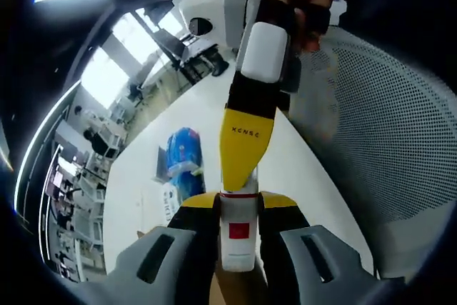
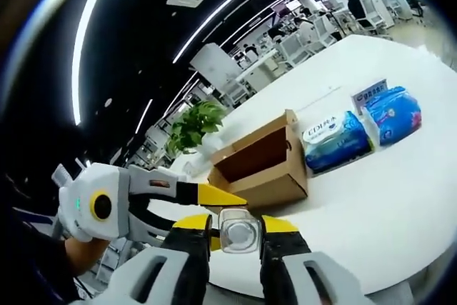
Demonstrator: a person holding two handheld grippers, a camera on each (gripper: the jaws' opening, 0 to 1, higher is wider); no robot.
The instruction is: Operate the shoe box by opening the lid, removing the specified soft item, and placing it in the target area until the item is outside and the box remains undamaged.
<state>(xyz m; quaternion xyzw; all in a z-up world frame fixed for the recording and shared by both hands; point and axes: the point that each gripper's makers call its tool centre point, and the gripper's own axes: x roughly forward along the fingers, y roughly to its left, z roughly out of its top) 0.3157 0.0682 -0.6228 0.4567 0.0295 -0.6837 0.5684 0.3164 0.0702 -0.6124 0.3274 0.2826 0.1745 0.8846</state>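
meanwhile, both tongs (image 1: pixel 238 230) (image 2: pixel 238 232) pinched on one bottle (image 2: pixel 238 230) — open shoe box (image 2: pixel 263 162) well beyond

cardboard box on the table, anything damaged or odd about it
No damage stands out. The cardboard box lies on the white table with its open side facing the camera, inside looking empty. Two blue packs sit beside it.

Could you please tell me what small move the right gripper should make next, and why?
Probably carry the right gripper forward toward the brown cardboard box. Its lid flap already stands open. The box sits well ahead of the fingers on the white table, and its inside is only partly visible from here. Two blue plastic-wrapped soft packs lie beside it.
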